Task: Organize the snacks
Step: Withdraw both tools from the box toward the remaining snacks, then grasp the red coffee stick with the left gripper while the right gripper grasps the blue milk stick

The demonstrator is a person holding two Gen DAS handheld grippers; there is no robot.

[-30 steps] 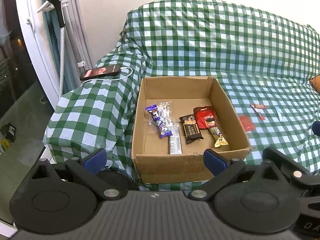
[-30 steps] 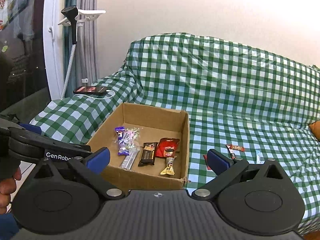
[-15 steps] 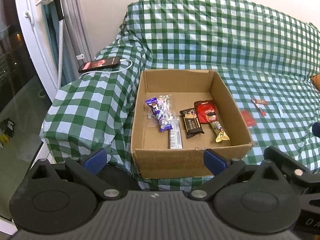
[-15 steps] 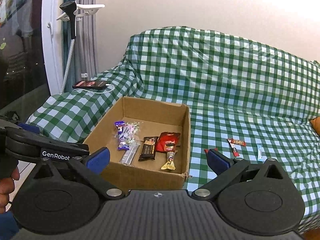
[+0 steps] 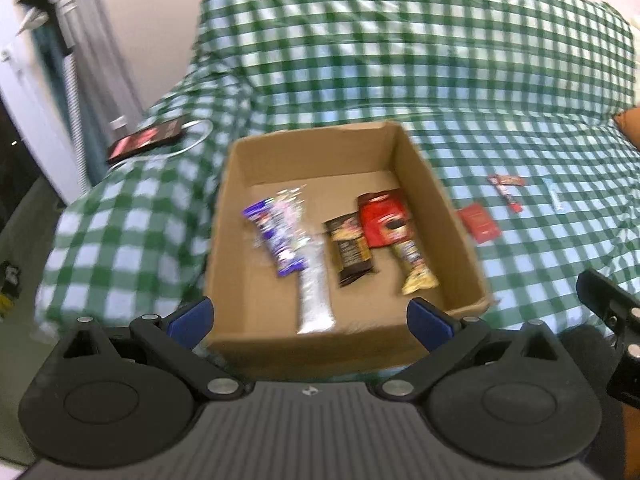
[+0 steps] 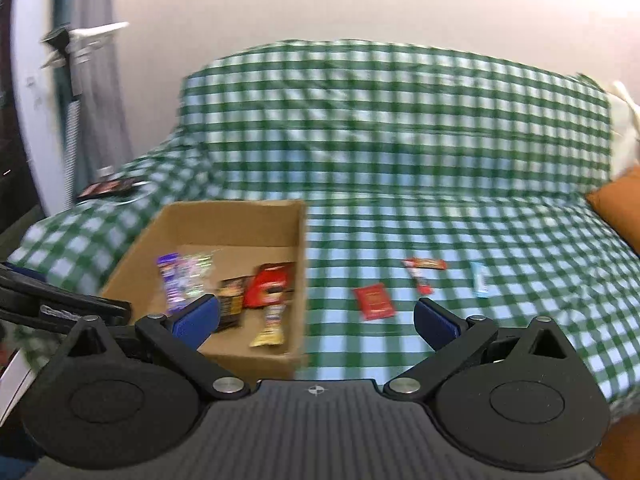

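A cardboard box [image 5: 436,200] [image 6: 298,240] sits on the green checked sofa and holds several snack packs: a purple bar [image 5: 272,240], a silver bar [image 5: 316,300], a dark pack [image 5: 350,248], a red pack [image 5: 384,220] [image 6: 270,290] and a yellow-ended bar [image 5: 414,270]. On the cloth right of the box lie a red sachet [image 5: 478,222] [image 6: 374,300], a red stick [image 5: 508,190] [image 6: 420,276] and a pale blue stick [image 5: 556,200] [image 6: 479,282]. My left gripper [image 5: 310,316] is open and empty above the box's near wall. My right gripper [image 6: 316,316] is open and empty, short of the red sachet.
A phone [image 5: 146,140] on a white cable lies on the sofa arm left of the box. An orange cushion [image 6: 616,208] is at the right end of the seat. A white door frame, curtain and a handheld steamer [image 6: 76,40] stand at the left.
Both grippers have moved forward and to the right towards the sofa, blurring the views. The box and loose snacks look larger. Both stay open and empty.
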